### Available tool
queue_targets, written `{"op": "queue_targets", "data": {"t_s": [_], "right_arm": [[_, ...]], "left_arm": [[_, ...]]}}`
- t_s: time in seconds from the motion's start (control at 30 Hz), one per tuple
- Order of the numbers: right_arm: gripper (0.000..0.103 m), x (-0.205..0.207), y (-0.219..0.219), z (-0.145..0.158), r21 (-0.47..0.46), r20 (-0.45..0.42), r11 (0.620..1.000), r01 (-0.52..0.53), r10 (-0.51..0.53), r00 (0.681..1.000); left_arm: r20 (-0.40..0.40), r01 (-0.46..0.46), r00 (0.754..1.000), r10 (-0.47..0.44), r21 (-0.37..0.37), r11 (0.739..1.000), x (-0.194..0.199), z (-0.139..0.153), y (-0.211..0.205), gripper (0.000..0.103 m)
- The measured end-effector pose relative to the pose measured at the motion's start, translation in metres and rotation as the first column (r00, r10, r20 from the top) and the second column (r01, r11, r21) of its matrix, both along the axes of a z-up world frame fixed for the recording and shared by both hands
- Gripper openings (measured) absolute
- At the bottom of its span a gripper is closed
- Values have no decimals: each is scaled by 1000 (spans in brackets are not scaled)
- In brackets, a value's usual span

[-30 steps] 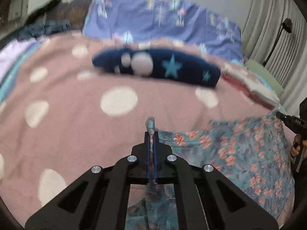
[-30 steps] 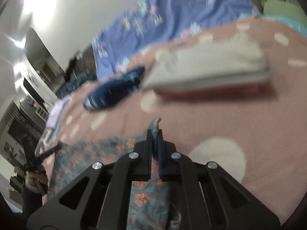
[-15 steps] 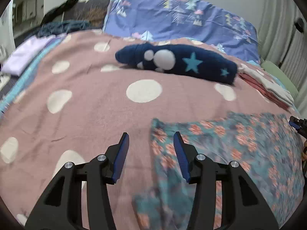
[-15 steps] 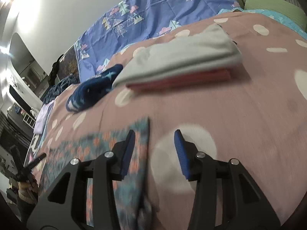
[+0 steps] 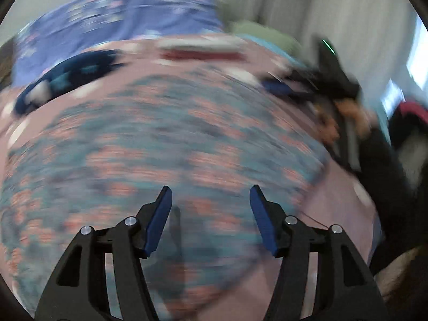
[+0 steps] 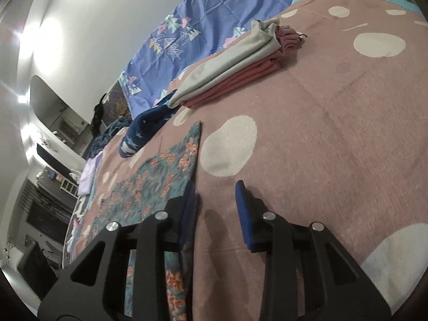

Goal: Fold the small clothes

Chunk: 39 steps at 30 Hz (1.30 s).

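Note:
The teal floral garment [image 5: 160, 147] lies spread flat on the pink dotted bedspread [image 6: 334, 133]. The left wrist view is heavily blurred. My left gripper [image 5: 210, 206] hovers over the garment's near part with its jaws opening and nothing gripped. My right gripper [image 6: 215, 200] sits low at the garment's [image 6: 160, 176] right edge, jaws closing. Its left fingertip [image 6: 190, 203] lies along the cloth's edge, and only bedspread shows between the pads. In the left wrist view the right gripper [image 5: 294, 85] and the hand [image 5: 347, 112] holding it appear past the garment's far right side.
A folded stack of grey and red clothes [image 6: 235, 61] lies further up the bed. A navy star-patterned garment [image 6: 144, 131] lies beside it. A blue patterned sheet [image 6: 214, 13] covers the head end. Lilac cloth [image 6: 88, 176] rests at the bed's left edge, with furniture beyond.
Both grippers were shut on the garment's corners, then let go and opened. The left one has swept fast to the right across the garment. The right one has sunk toward the bedspread.

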State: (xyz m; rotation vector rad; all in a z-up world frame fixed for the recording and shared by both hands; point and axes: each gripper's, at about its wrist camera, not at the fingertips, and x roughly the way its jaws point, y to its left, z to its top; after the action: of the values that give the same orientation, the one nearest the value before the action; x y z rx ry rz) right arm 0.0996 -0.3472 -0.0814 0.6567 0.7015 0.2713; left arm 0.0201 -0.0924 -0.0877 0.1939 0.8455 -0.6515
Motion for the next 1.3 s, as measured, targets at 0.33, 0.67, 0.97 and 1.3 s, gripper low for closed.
{"op": "queue_targets", "data": {"t_s": [0.33, 0.67, 0.97, 1.3], "right_arm": [[33, -2, -10, -5, 125, 19, 989, -75, 73, 997], [30, 0, 3, -5, 129, -11, 978, -162, 164, 986], [28, 4, 7, -8, 147, -27, 973, -179, 185, 982], [28, 3, 3, -11, 153, -29, 971, -182, 189, 982]], "left_arm": [[124, 148, 974, -192, 297, 943, -44, -23, -109, 70], [190, 64, 971, -146, 382, 922, -28, -23, -154, 70], [202, 54, 969, -142, 389, 920, -21, -23, -172, 60], [165, 44, 983, -84, 234, 971, -22, 4, -155, 16]]}}
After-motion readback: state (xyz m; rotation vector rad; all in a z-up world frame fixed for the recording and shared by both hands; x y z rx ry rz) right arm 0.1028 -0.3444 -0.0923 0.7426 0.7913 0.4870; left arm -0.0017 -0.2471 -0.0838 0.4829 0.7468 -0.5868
